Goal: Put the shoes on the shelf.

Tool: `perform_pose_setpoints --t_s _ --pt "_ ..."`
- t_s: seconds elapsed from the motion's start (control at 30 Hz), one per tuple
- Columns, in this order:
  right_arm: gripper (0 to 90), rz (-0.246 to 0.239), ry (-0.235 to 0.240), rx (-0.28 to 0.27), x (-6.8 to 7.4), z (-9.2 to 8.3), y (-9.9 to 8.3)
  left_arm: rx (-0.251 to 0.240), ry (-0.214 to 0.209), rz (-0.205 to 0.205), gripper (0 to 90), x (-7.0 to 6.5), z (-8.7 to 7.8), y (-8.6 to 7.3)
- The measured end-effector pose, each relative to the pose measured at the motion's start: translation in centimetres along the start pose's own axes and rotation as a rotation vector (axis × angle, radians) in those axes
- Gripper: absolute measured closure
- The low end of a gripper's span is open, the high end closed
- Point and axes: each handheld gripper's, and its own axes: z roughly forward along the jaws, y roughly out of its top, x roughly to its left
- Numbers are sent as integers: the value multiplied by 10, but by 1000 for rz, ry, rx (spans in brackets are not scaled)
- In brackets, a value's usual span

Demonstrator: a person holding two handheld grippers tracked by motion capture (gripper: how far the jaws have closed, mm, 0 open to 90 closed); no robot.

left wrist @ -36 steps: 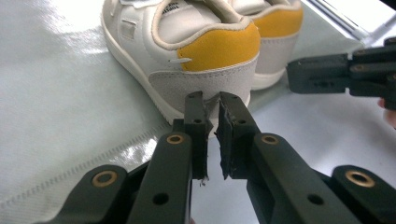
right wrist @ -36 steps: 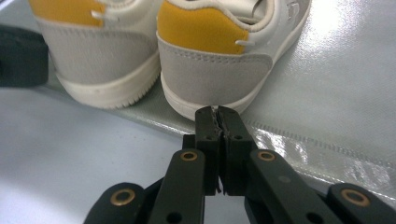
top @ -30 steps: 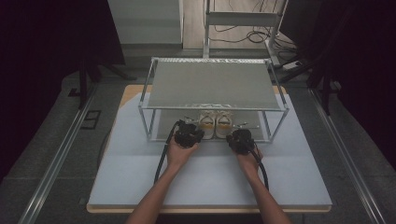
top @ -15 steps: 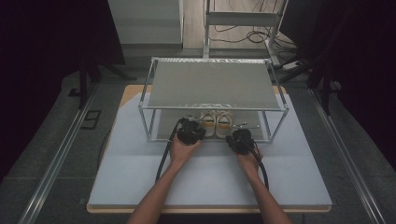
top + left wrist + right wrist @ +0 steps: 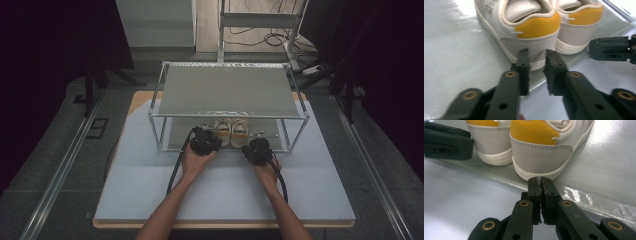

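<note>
A pair of white sneakers with yellow heel tabs stands on the lower shelf of a metal rack point(image 5: 227, 90), heels toward me. My left gripper point(image 5: 205, 141) points at the left sneaker point(image 5: 529, 37); in the left gripper view its jaws point(image 5: 537, 57) are a narrow gap apart right at the heel, with nothing between them. The right gripper point(image 5: 257, 149) sits just short of the right sneaker point(image 5: 541, 155). In its own view that gripper point(image 5: 540, 181) is shut and empty, tips just below the heel's sole.
The rack's grey top shelf hangs over the sneakers, with upright posts point(image 5: 161, 132) at the corners. The glossy lower shelf sheet point(image 5: 604, 170) has bare room beside the shoes. A pale blue mat point(image 5: 225, 190) covers the table in front of the rack.
The left gripper has edged slightly right and closer to the sneakers. The right gripper has stayed where it was.
</note>
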Motion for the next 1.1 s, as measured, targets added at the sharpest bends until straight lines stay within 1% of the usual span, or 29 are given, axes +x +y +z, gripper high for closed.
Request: perform_pose_setpoints --t_s 0.03,0.07,0.1,0.13,0.17,0.23,0.3,0.33,0.37,0.4,0.43,0.47,0.5,0.53,0.6,0.63,0.7,0.77,0.8,0.83,0.87,0.9,0.93,0.97,1.0,1.03,1.1 --pt "855 -6 6 -13 0 -3 0 -7 8 6 667 -1 -1 0" --pt "849 -5 11 -18 0 -6 0 -19 12 18 642 0 -5 -1" --pt "840 -9 15 -27 -1 -8 0 -19 12 18 611 0 -5 -1" --pt "831 -15 20 -35 -1 -12 -1 -30 14 14 579 0 -9 -2" --pt "827 -18 25 -44 -2 -14 -1 -51 14 12 562 1 -14 -4" --pt "801 -26 38 -56 -4 -19 -1 -53 7 24 527 1 -21 -7" --pt "795 -31 42 -62 -4 -21 -1 -53 0 30 500 2 -24 -8" --pt "782 -46 54 -78 -4 -27 -1 -55 -2 31 486 2 -31 -12" --pt "775 -49 61 -86 -3 -29 -2 -53 -8 -20 476 -2 -34 -14" --pt "775 -49 61 -86 -3 -29 -2 -53 -8 -20 466 -2 -34 -14" --pt "766 -66 76 -99 -2 -33 -2 -56 -14 -14 462 -1 -38 -16" --pt "762 -73 80 -103 -2 -36 -3 -66 -19 -7 459 -1 -45 -20" --pt "762 -73 80 -103 -2 -36 -3 -66 -19 -7 456 -1 -45 -20" --pt "753 -87 88 -115 -1 -41 -5 -73 -22 -9 452 -1 -51 -24" --pt "748 -91 91 -119 0 -42 -6 -73 -25 -4 447 -1 -54 -27" --pt "743 -96 93 -120 -1 -45 -7 -72 -28 4 442 0 -58 -30" --pt "722 -105 104 -130 -1 -50 -13 -75 -33 5 437 0 -63 -36" --pt "694 -119 106 -129 -2 -55 -17 -87 -38 4 435 1 -73 -49" --pt "694 -119 106 -129 -2 -55 -17 -87 -38 4 436 1 -73 -49" --pt "673 -138 116 -134 -3 -60 -22 -91 -41 5 435 3 -80 -59" --pt "667 -146 121 -134 -5 -63 -25 -90 -41 9 433 4 -83 -64" --pt "667 -146 121 -134 -5 -63 -25 -90 -41 9 432 4 -83 -64" --pt "657 -151 126 -137 -6 -65 -29 -86 -43 11 432 6 -86 -68" --pt "639 -158 135 -136 -7 -68 -32 -84 -41 11 429 8 -89 -74" --pt "612 -172 132 -144 -9 -73 -40 -80 -39 10 427 10 -92 -79" --pt "601 -173 136 -143 -10 -74 -42 -73 -31 15 425 13 -97 -88" --pt "551 -178 140 -142 -12 -79 -48 -67 -23 11 424 17 -102 -99"
